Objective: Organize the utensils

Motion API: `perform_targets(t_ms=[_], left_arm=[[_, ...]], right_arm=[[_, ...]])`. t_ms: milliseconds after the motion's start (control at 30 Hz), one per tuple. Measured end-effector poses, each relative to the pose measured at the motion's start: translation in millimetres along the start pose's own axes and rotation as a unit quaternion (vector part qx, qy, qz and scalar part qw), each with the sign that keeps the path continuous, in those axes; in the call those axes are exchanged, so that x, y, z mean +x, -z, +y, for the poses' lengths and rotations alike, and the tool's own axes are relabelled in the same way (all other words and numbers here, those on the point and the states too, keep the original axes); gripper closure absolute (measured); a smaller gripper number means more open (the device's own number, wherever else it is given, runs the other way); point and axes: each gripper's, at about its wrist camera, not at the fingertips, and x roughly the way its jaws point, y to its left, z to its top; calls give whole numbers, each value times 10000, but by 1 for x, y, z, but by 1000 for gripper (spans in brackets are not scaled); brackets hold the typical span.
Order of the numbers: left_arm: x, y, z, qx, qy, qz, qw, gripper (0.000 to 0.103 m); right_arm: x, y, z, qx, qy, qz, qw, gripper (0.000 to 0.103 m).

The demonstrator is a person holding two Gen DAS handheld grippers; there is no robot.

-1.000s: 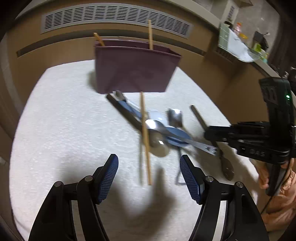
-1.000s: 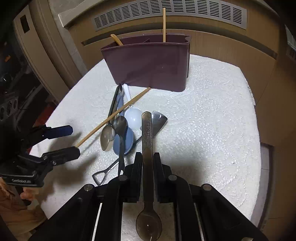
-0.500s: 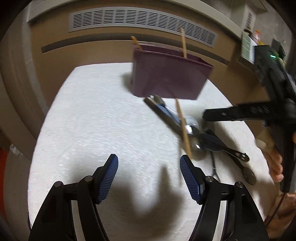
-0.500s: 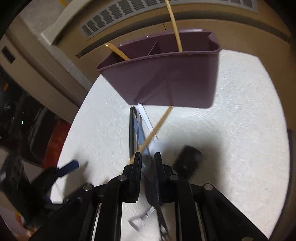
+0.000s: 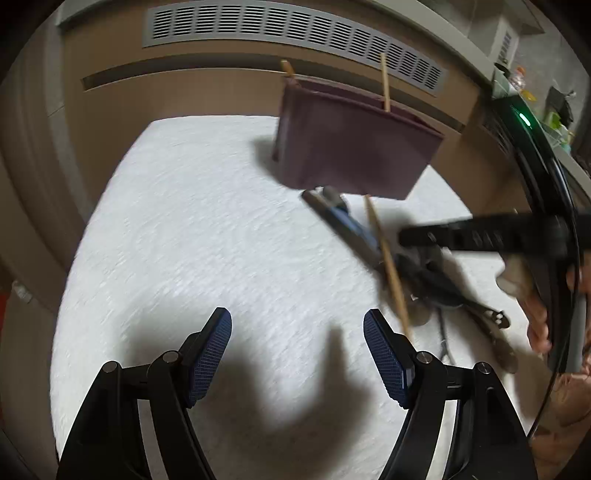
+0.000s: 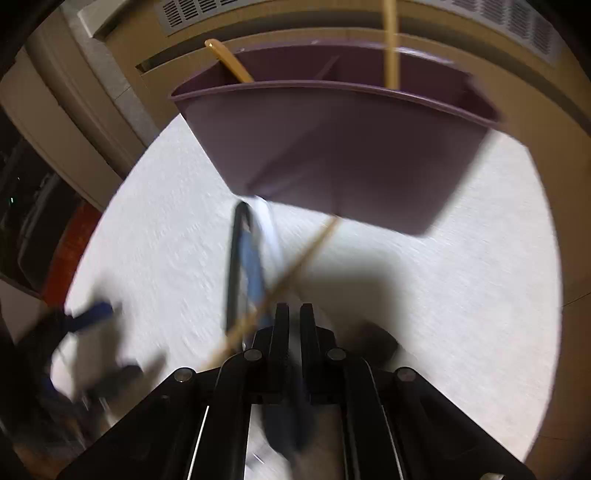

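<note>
A purple utensil holder (image 5: 354, 147) (image 6: 332, 147) stands at the far side of the white table. An upright chopstick (image 6: 389, 44) and a yellow handle (image 6: 229, 59) stick out of it. In front of it lies a pile of utensils with a blue-handled one (image 5: 347, 221) and a loose chopstick (image 5: 388, 266) across them. My left gripper (image 5: 297, 332) hovers over bare cloth left of the pile, its jaws opening with nothing between them. My right gripper (image 6: 291, 317) is shut on the handle of a metal spoon (image 5: 506, 354), which hangs blurred beneath it. It is above the pile, close to the holder.
The white textured table cover (image 5: 184, 240) ends at a wooden wall with a vent (image 5: 258, 29) behind the holder. A person's hand (image 5: 535, 321) holds the right gripper at the right edge. Cluttered shelves show at the far right.
The right gripper has carried the spoon forward over the pile, so the holder looms larger; the spoon has swung to hang below the fingers. The left gripper has shifted left, away from the chopstick.
</note>
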Motion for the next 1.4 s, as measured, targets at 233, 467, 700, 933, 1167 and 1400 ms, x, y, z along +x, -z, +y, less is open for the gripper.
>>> perform_targets(t_ms=[233, 467, 700, 933, 1167, 1400], left_arm=[[11, -27, -26, 256, 178, 16, 9995, 29], [10, -13, -22, 441, -587, -45, 9973, 24], [5, -11, 3, 200, -527, 14, 9984, 23], [16, -19, -5, 192, -292, 96, 9993, 22], [23, -27, -31, 464, -26, 148, 9988, 22], [18, -21, -50, 792, 709, 186, 9942, 23]], right_arm=[[-23, 25, -41, 554, -315, -210, 9977, 92], [-2, -6, -17, 649, -699, -300, 9950, 57], [28, -21, 12, 34, -215, -42, 9998, 72], [5, 13, -9, -247, -13, 30, 9997, 72], [-20, 34, -26, -634, 823, -423, 9937, 72], [-61, 64, -52, -410, 534, -965, 9931, 38]])
